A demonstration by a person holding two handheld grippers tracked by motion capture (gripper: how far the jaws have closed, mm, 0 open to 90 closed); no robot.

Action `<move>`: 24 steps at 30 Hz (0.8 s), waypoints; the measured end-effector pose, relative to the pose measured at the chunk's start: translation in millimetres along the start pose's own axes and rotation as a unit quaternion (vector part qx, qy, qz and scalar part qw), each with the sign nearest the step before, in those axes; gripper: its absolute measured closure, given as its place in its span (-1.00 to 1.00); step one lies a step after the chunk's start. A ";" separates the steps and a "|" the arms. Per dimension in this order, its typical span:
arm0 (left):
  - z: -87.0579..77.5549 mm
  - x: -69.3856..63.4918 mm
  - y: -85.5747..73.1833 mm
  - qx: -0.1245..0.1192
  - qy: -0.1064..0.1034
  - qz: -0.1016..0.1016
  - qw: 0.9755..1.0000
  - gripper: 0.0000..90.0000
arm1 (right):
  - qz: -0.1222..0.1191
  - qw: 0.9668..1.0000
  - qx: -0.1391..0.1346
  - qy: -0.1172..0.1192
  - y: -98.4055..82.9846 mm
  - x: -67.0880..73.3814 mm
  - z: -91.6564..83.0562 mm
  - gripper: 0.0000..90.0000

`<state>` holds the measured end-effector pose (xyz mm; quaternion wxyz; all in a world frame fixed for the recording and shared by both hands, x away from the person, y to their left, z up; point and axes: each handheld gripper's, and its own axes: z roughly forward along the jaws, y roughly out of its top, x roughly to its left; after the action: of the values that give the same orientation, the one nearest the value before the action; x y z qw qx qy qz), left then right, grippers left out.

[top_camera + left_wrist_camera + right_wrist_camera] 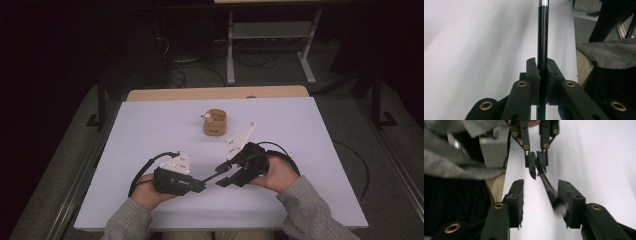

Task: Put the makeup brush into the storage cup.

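Sleeves of grey knit come in from the near edge of the white table [150, 125], and each hand carries a gripper low over the surface, close to the person. The left gripper [202, 186] points to the right in the high view, and its jaws are pressed together on a thin black rod [212, 176]. In the left gripper view the pads clamp the rod [542, 37] from both sides, and it runs straight up from between them to a silver tip at the top edge of that view.

Just beside it, the right gripper [225, 177] points left, toward the other one, with its grey three-cornered plate tilted up. Its jaws stand spread apart. In the right gripper view the rod [547, 186] slants down from the left gripper [536, 166] into the gap between the right gripper's jaws, and its blurred end lies close against the right-hand pad; whether it touches that pad I cannot tell. The left-hand pad stands clear of it.

Farther off, near the middle of the table and well apart from both grippers, stands a small round tan holder [215, 121] with a pale little object at its rim, too small to make out.
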<state>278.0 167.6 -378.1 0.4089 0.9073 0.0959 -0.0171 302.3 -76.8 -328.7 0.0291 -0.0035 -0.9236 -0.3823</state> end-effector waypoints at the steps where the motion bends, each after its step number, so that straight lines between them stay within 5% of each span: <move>1: -1.2 0.7 -1.1 -0.005 -0.002 -0.004 1.000 0.85 | 0.012 1.000 -0.015 -0.001 -5.0 -1.1 0.2 0.22; 5: -3.6 2.1 -0.5 -0.011 0.000 0.006 1.000 0.85 | 0.045 0.998 -0.054 0.004 -20.6 -7.5 5.4 0.24; 10: 1.0 -1.1 2.3 -0.015 -0.002 0.001 1.000 0.85 | 0.049 0.996 -0.072 0.014 -22.2 -9.5 9.0 0.31; 13: 3.6 -2.2 3.4 -0.013 -0.002 0.002 1.000 0.85 | 0.054 0.995 -0.085 0.022 -22.3 -10.2 9.6 0.48; 15: 3.8 -2.1 4.2 -0.010 0.001 0.007 1.000 0.85 | 0.067 0.992 -0.093 0.043 -22.8 -9.9 9.9 0.77; 21: 6.4 -1.6 4.6 -0.004 0.004 0.004 1.000 0.83 | 0.051 0.994 -0.083 0.051 -21.8 -12.1 10.9 0.84; 24: 7.6 -2.6 6.1 -0.007 0.008 -0.007 1.000 0.59 | 0.035 0.997 -0.051 0.040 -18.2 -11.7 11.6 0.85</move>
<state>277.0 157.5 -378.4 0.4147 0.9037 0.1058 -0.0117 312.8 -81.4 -350.3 0.0789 -0.0217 -0.9002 -0.4277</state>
